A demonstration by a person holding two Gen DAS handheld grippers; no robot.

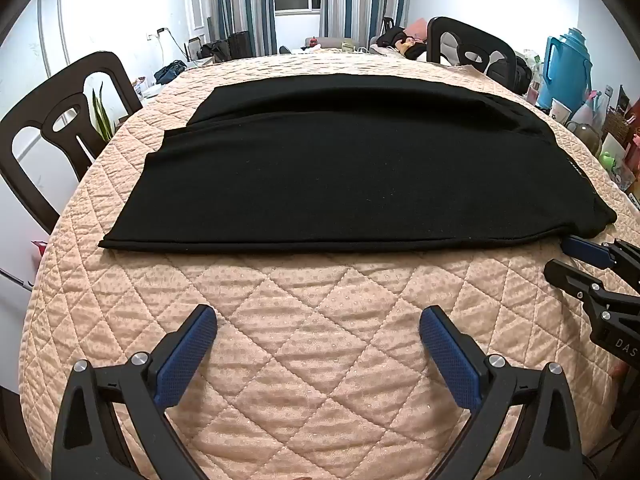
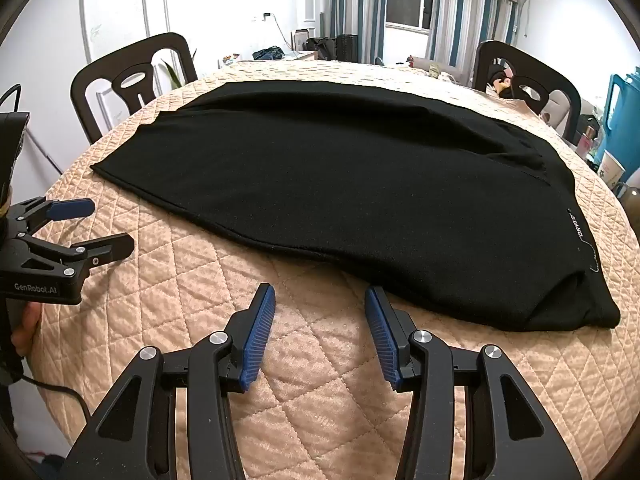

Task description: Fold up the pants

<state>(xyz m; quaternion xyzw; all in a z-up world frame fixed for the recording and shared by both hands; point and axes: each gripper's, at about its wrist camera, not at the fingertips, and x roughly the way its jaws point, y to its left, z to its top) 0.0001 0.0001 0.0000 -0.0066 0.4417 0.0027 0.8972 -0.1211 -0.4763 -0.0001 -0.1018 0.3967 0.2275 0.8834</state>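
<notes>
Black pants (image 1: 352,172) lie flat across the quilted peach table cover (image 1: 320,320), legs laid one over the other, waistband toward the right. In the right wrist view the pants (image 2: 352,184) stretch from far left to the near right, with a small white logo near the waist. My left gripper (image 1: 318,320) hovers open over bare quilt, short of the pants' near edge. My right gripper (image 2: 320,300) is open too, its fingertips just short of the near hem, nothing between them. Each gripper shows in the other's view: the right gripper (image 1: 568,256) at the right edge, the left gripper (image 2: 108,224) at the left.
Dark wooden chairs (image 1: 60,132) (image 1: 468,48) stand round the table. A blue thermos jug (image 1: 564,68), cups and small items crowd the right side. A window with striped curtains (image 2: 404,4) is at the back. A hand (image 2: 24,328) holds the left gripper's handle.
</notes>
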